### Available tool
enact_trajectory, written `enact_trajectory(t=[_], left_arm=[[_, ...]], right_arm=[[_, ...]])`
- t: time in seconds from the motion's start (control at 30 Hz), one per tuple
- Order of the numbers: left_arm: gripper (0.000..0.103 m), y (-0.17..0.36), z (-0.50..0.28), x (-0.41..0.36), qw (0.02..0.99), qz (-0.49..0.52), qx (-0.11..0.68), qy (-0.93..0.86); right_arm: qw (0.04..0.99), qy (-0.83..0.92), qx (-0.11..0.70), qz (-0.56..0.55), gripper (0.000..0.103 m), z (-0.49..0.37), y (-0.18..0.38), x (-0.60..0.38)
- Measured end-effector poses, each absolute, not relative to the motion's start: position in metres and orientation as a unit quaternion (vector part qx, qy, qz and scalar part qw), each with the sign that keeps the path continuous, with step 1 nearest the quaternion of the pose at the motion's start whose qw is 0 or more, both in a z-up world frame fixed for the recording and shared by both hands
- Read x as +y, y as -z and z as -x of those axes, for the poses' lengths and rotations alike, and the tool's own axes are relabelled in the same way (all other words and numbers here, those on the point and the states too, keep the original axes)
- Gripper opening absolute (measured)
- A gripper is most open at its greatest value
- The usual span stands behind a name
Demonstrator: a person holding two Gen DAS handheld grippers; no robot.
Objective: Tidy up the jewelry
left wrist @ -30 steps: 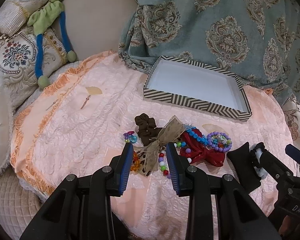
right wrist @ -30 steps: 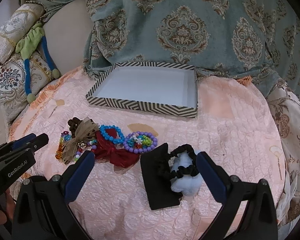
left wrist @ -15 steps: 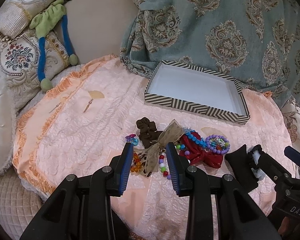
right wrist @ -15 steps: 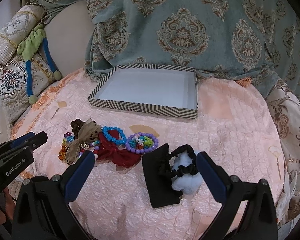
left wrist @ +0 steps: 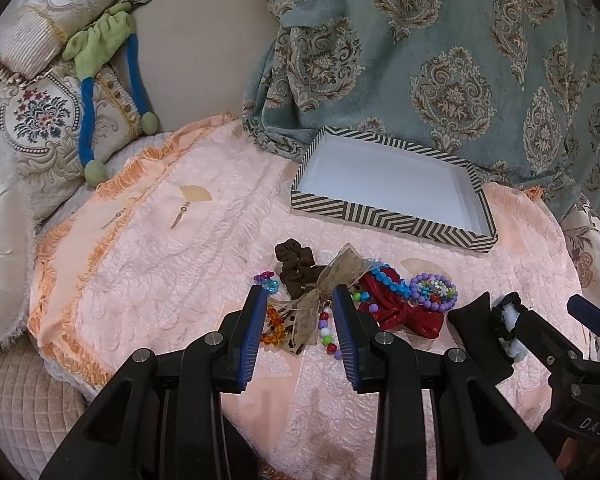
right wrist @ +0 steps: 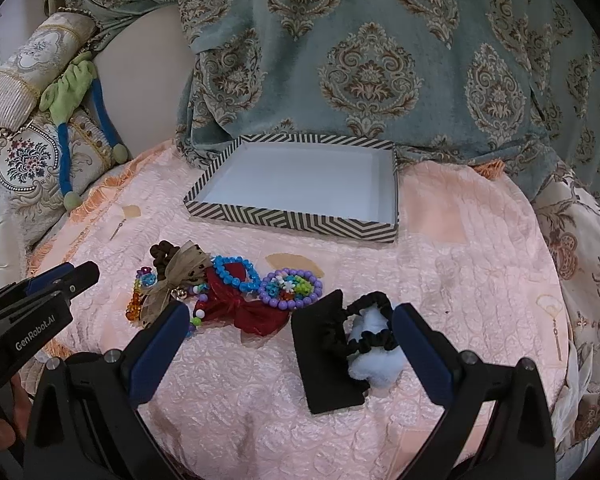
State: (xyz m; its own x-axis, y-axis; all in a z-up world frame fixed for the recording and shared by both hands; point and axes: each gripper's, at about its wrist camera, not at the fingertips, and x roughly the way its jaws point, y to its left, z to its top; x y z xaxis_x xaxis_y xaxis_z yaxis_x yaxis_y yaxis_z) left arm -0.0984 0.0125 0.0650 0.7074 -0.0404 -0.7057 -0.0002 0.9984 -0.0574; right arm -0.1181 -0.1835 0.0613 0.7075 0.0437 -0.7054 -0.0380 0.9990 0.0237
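Your left gripper (left wrist: pixel 300 300) hangs above the near end of the jewelry pile with its jaws part-way open and nothing between the pads; seen past them are a tan bow (left wrist: pixel 328 288), an amber bead string (left wrist: pixel 274 326) and a strand of mixed beads (left wrist: pixel 326 330), all lying on the pink cloth (left wrist: pixel 160 272). Your right gripper (right wrist: pixel 290 322) has its jaws spread wide and grips nothing; between its fingers, on the cloth, lie a black card (right wrist: pixel 324 352), a black scrunchie (right wrist: pixel 366 326) and a pale blue plush (right wrist: pixel 374 356), the scrunchie looped over the plush and touching the card.

The pile runs in a row across the cloth: brown scrunchie (right wrist: pixel 162 256), tan bow, blue bead bracelet (right wrist: pixel 236 274) on a red bow (right wrist: pixel 252 312), then a purple bead bracelet (right wrist: pixel 292 288) just beside the card. The striped box (right wrist: pixel 296 220) sits behind the row, apart from it, in front of the patterned teal drape (right wrist: pixel 360 60); its white floor is bare. Cushions (left wrist: pixel 40 120) and a green-and-blue soft toy (left wrist: pixel 100 40) lie at far left.
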Motion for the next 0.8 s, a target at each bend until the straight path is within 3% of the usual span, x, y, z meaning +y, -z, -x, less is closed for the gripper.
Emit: enact_trajectory(t=[0.8], left_arm=[[0.017,-0.0595,0.0967,0.0147,0.919,0.028,0.393,0.010]], right_arm=[[0.916,-0.032,0.399,-0.013,0.103,0.1169,-0.0577,-0.1832]])
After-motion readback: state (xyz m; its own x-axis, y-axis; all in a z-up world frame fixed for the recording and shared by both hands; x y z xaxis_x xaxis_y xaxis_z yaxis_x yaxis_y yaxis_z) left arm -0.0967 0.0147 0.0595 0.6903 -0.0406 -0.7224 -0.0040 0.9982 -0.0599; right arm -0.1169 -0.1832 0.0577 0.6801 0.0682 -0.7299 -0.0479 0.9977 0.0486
